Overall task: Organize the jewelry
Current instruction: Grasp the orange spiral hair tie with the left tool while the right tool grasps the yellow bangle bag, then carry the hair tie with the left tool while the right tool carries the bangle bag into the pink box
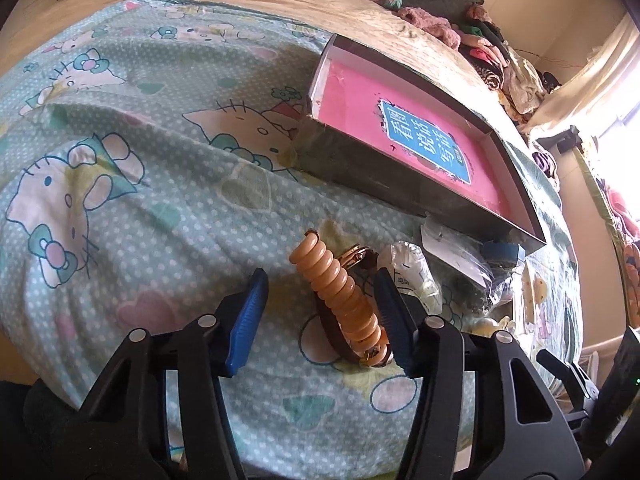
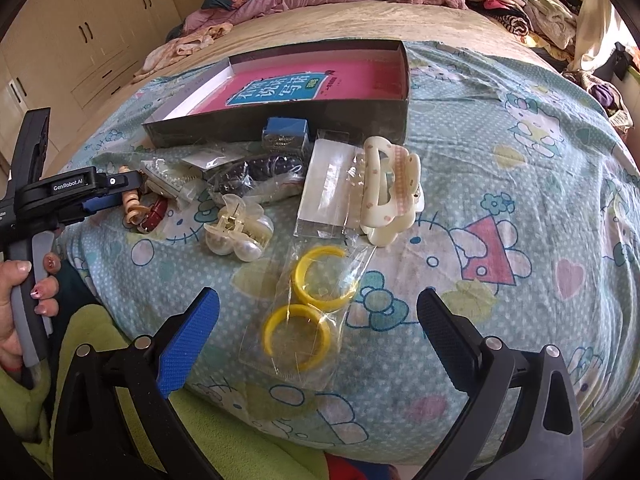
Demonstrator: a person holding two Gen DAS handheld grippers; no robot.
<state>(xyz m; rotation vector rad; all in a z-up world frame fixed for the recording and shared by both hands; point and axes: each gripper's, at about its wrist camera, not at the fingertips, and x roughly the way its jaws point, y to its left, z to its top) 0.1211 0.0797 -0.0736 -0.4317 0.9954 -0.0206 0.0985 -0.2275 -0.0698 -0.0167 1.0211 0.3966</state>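
Observation:
A peach coiled hair tie [image 1: 340, 294] lies over a brown strap [image 1: 332, 332] on the Hello Kitty bedsheet. My left gripper [image 1: 320, 284] is open, its blue fingers either side of the coil, not touching it. It shows at the left of the right wrist view [image 2: 116, 200]. A dark open box [image 1: 400, 168] lined with a pink book stands beyond [image 2: 280, 120]. My right gripper [image 2: 318, 304] is open and empty above a clear bag with two yellow hoops [image 2: 308, 312]. A pearl hair claw [image 2: 238, 228] and a cream hair claw [image 2: 390, 192] lie nearby.
Clear packets [image 2: 328, 184], a dark beaded piece [image 2: 256, 176], a small blue box [image 2: 286, 130] and a bagged pale item [image 1: 412, 276] crowd the box's front. Clothes are piled at the bed's far side [image 2: 512, 4]. Wardrobes [image 2: 80, 40] stand left. A green cloth [image 2: 224, 436] lies below.

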